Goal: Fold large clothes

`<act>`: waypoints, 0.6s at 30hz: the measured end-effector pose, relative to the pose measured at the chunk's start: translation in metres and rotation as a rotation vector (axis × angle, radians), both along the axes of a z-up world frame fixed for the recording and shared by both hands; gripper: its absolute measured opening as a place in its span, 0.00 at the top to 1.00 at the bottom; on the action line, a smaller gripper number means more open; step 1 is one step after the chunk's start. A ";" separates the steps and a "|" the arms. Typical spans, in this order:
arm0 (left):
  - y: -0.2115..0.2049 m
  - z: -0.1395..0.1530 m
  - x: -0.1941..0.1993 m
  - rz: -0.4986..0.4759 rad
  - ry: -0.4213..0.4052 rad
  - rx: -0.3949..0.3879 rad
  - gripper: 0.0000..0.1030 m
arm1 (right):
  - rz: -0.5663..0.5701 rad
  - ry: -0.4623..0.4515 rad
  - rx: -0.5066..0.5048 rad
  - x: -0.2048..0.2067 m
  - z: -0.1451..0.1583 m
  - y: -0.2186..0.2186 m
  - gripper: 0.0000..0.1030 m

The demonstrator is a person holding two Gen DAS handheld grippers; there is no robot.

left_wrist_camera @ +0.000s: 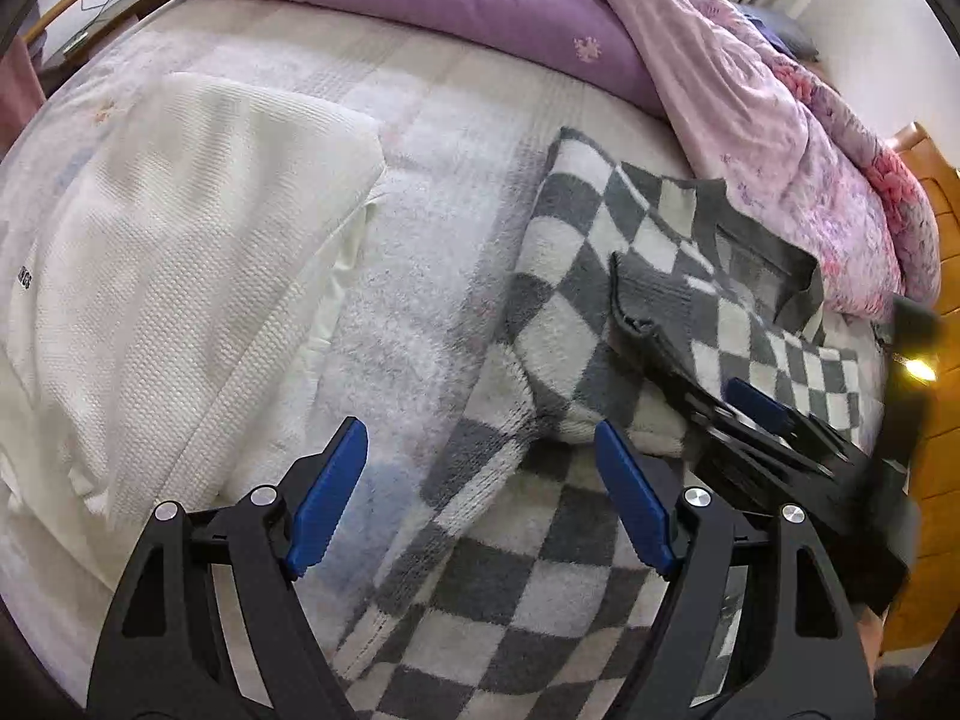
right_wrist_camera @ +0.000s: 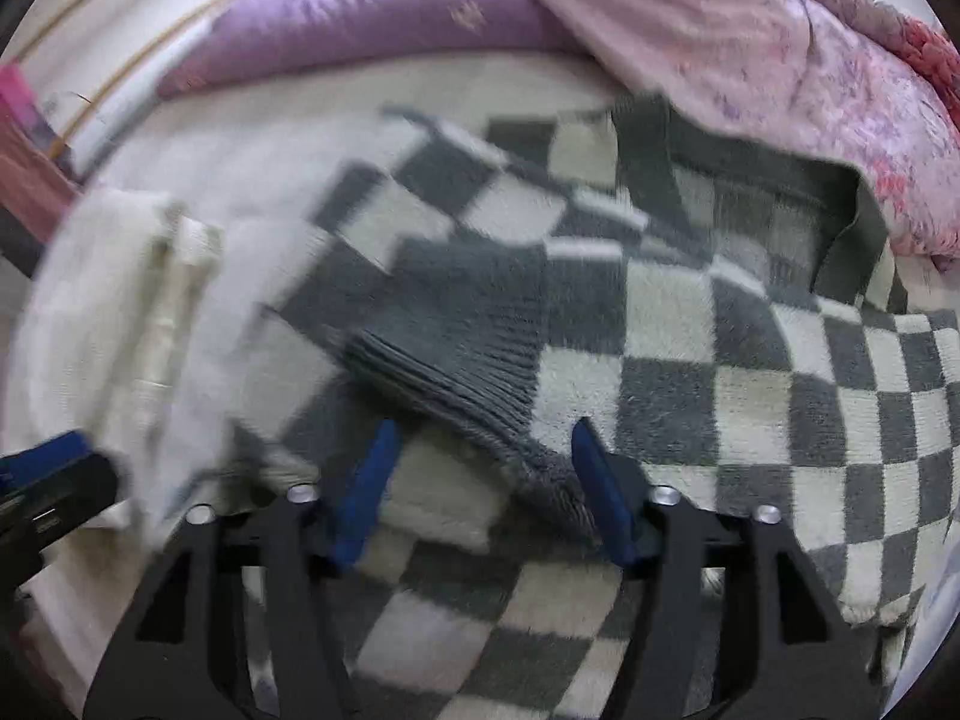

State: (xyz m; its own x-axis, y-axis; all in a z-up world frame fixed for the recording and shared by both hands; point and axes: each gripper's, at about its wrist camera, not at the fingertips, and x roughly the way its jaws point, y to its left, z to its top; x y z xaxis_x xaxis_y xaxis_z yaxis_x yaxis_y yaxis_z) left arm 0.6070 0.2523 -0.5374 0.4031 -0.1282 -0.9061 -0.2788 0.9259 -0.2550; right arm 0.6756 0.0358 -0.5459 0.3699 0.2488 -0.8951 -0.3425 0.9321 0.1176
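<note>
A grey-and-white checkered knit sweater [left_wrist_camera: 576, 324] lies on the bed, partly folded, with its sleeve laid across its body. In the right wrist view the sweater [right_wrist_camera: 690, 372] fills the frame and its grey ribbed cuff [right_wrist_camera: 456, 354] lies just ahead of the fingers. My left gripper [left_wrist_camera: 480, 456] is open and empty above the sweater's lower part. My right gripper [right_wrist_camera: 480, 450] is open, jaws wide on either side of the cuff's end without closing on it. The right gripper also shows in the left wrist view [left_wrist_camera: 780, 426], low over the sweater.
A folded white textured garment [left_wrist_camera: 168, 276] lies to the left on the white bed cover [left_wrist_camera: 420, 180]; it also shows in the right wrist view [right_wrist_camera: 120, 312]. A purple and pink quilt [left_wrist_camera: 600, 18] is bunched along the far side. A wooden cabinet [left_wrist_camera: 936, 360] stands at the right.
</note>
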 end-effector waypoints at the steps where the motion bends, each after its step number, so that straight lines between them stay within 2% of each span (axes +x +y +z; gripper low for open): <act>1: -0.002 0.001 0.002 0.000 -0.002 -0.006 0.24 | 0.009 -0.028 0.029 -0.003 0.015 -0.008 0.43; 5: -0.027 0.005 0.025 -0.032 -0.003 -0.007 0.24 | -0.039 -0.067 0.112 0.007 0.049 -0.040 0.43; 7: -0.041 0.008 0.039 -0.058 -0.008 -0.001 0.24 | -0.113 -0.086 0.147 0.013 0.058 -0.085 0.44; 8: -0.048 0.009 0.047 -0.070 -0.018 0.000 0.24 | -0.148 -0.088 0.152 0.017 0.059 -0.103 0.47; 9: -0.058 0.011 0.056 -0.089 -0.026 0.001 0.24 | -0.185 -0.089 0.148 0.019 0.061 -0.122 0.59; 10: -0.068 0.011 0.065 -0.105 -0.029 0.005 0.24 | -0.234 -0.074 0.141 0.020 0.059 -0.152 0.72; 12: -0.092 0.004 0.084 -0.154 -0.020 0.024 0.24 | -0.321 -0.052 0.119 0.026 0.052 -0.197 0.84; 13: -0.101 -0.002 0.090 -0.170 -0.008 0.032 0.24 | -0.368 -0.040 0.121 0.027 0.046 -0.223 0.85; 16: -0.125 -0.039 0.109 -0.201 0.101 0.116 0.24 | -0.489 0.027 0.146 0.027 0.020 -0.285 0.85; 18: -0.131 -0.067 0.116 -0.205 0.189 0.114 0.24 | -0.527 0.095 0.141 0.027 -0.003 -0.307 0.89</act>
